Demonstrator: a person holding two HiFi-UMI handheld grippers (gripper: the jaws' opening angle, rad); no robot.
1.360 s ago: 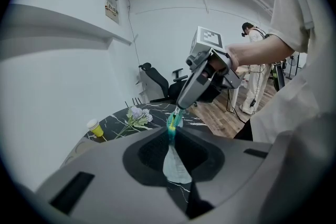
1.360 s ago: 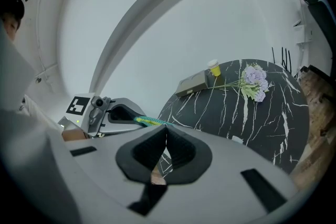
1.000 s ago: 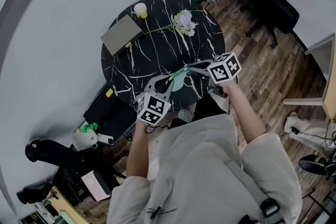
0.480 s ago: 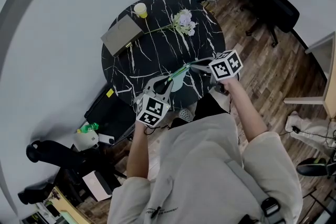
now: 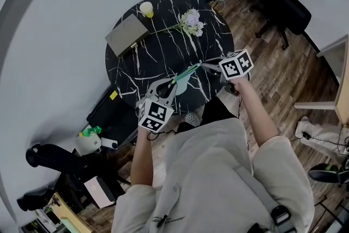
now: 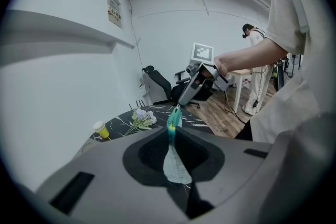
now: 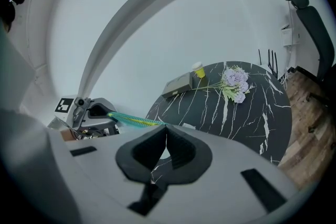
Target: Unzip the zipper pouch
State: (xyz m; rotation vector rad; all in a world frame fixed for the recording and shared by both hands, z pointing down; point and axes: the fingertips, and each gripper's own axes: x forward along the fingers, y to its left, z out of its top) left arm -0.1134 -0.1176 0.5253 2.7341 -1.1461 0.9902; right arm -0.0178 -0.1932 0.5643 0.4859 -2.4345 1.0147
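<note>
Head view is showing a person standing at the near rim of a round black marble table (image 5: 158,57), with both tools reaching in over that rim. On the near left, a dark bag (image 5: 112,117) and floor clutter are crowding close to the table's edge. On the right, wood floor (image 5: 272,79) is lying open as far as a black office chair (image 5: 283,5). Under and just beyond the tools the tabletop is lying bare.

Farther back, things are sitting along the far side of the table. A flat grey case (image 5: 126,35) and a yellow cup (image 5: 145,10) are lying toward the far left rim, and a sprig of flowers (image 5: 191,22) toward the far right. A curved white wall (image 5: 54,35) is closing in the left side and the far side.

The zipper pouch (image 5: 185,76) is hanging stretched between the two tools over the near part of the table. Whether it is touching the top I cannot tell.

The left gripper (image 5: 173,83) is clenching the pouch's near left end, and in its own view the pale cloth (image 6: 173,160) is pinched between its jaws. The right gripper (image 5: 203,66) is holding the far right end with its jaws pressed together. They are probably pinching the zipper's pull, though that part is too small to make out. From the right gripper's view, the teal zipper line (image 7: 131,121) is running straight across to the left tool.
</note>
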